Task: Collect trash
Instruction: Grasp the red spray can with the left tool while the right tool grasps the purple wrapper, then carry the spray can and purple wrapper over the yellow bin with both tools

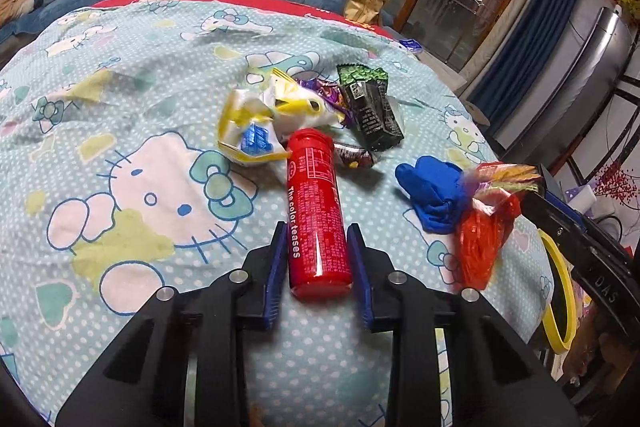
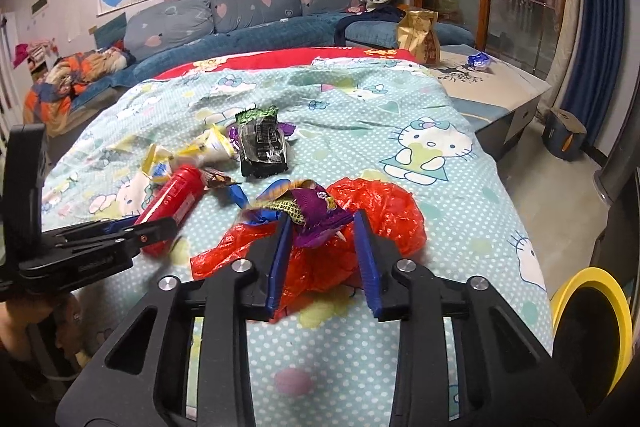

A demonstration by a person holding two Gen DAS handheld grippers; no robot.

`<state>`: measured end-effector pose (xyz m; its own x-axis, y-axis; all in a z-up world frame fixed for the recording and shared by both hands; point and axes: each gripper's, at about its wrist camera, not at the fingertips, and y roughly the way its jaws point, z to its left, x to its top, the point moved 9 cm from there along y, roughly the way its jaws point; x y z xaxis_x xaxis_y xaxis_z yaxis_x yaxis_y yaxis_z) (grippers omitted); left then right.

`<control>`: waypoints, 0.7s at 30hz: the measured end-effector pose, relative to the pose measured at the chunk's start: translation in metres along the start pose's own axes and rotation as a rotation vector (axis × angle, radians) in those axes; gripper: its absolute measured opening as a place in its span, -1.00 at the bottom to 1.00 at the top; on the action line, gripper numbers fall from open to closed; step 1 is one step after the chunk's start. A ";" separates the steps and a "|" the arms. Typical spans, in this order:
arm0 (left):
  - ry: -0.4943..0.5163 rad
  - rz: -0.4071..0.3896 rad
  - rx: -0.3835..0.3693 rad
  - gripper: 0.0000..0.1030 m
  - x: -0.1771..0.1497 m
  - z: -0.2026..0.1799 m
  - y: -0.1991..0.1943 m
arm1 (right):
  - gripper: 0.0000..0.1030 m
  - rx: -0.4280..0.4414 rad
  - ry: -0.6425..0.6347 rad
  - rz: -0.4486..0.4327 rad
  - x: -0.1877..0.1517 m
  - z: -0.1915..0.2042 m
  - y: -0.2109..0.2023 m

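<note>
A red tube (image 1: 316, 211) lies lengthwise on the Hello Kitty bedcover (image 1: 132, 115), and my left gripper (image 1: 318, 229) is shut on its near end, blue pads against both sides. In the right wrist view, my right gripper (image 2: 323, 218) is shut on a crumpled red plastic bag (image 2: 384, 211) with purple and yellow wrappers (image 2: 312, 207) bunched in its mouth. Beside the bag lies a blue glove (image 1: 434, 195). Beyond the tube lie a black-and-green wrapper (image 1: 370, 111), a yellow-and-white wrapper (image 1: 256, 123) and a small brown candy wrapper (image 1: 354, 157).
A yellow-rimmed bin (image 2: 592, 323) stands on the floor off the bed's right edge. A low table (image 2: 500, 79) beyond the bed carries a brown paper bag (image 2: 418, 35). A blue sofa (image 2: 240, 15) runs along the far side.
</note>
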<state>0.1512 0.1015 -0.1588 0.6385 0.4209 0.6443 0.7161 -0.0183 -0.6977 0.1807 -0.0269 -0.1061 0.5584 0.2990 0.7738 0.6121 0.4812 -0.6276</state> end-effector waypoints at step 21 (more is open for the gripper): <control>0.080 -0.130 -0.112 -0.49 0.026 -0.045 -0.044 | -0.55 -0.001 0.057 -0.057 0.010 -0.019 -0.028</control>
<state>0.1489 0.0727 -0.0968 0.5560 0.3528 0.7526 0.8179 -0.0711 -0.5710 0.1797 -0.0530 -0.0825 0.5534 0.2238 0.8023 0.6444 0.4953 -0.5827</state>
